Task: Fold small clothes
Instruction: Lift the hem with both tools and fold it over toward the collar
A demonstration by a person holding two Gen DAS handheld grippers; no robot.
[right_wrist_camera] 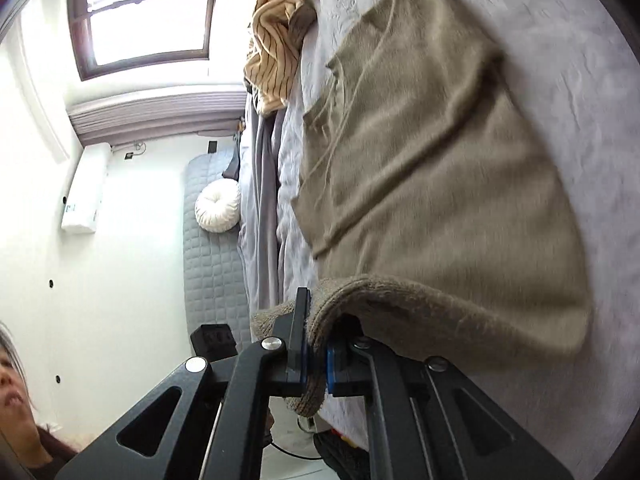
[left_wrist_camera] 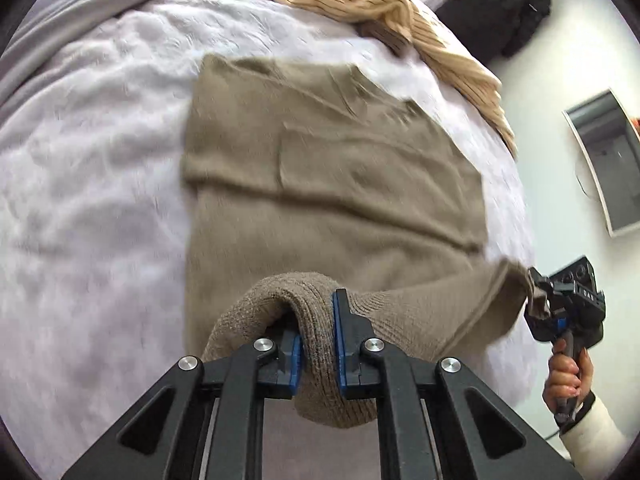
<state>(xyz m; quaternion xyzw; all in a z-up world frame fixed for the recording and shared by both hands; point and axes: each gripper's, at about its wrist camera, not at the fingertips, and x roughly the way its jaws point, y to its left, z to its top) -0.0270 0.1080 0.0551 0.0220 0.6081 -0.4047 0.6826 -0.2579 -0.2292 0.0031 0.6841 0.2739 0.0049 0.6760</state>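
Note:
A taupe knit sweater [left_wrist_camera: 332, 168] lies spread on a fluffy white bed cover [left_wrist_camera: 88, 184], its sleeves folded in over the body. My left gripper [left_wrist_camera: 316, 340] is shut on the ribbed hem, which bunches between the blue pads and is lifted off the bed. In the left wrist view my right gripper [left_wrist_camera: 538, 298] is at the right edge, clamping the hem's other corner, with a hand on its handle. In the right wrist view the same sweater [right_wrist_camera: 440, 184] stretches ahead, and the right gripper [right_wrist_camera: 316, 344] is shut on its ribbed edge.
A striped tan garment [left_wrist_camera: 360, 4] lies crumpled at the far side of the bed. Grey bedding [right_wrist_camera: 260, 184], a quilted headboard and a round white pillow [right_wrist_camera: 218, 212] sit past the bed's edge. A person's face shows at the lower left of the right wrist view.

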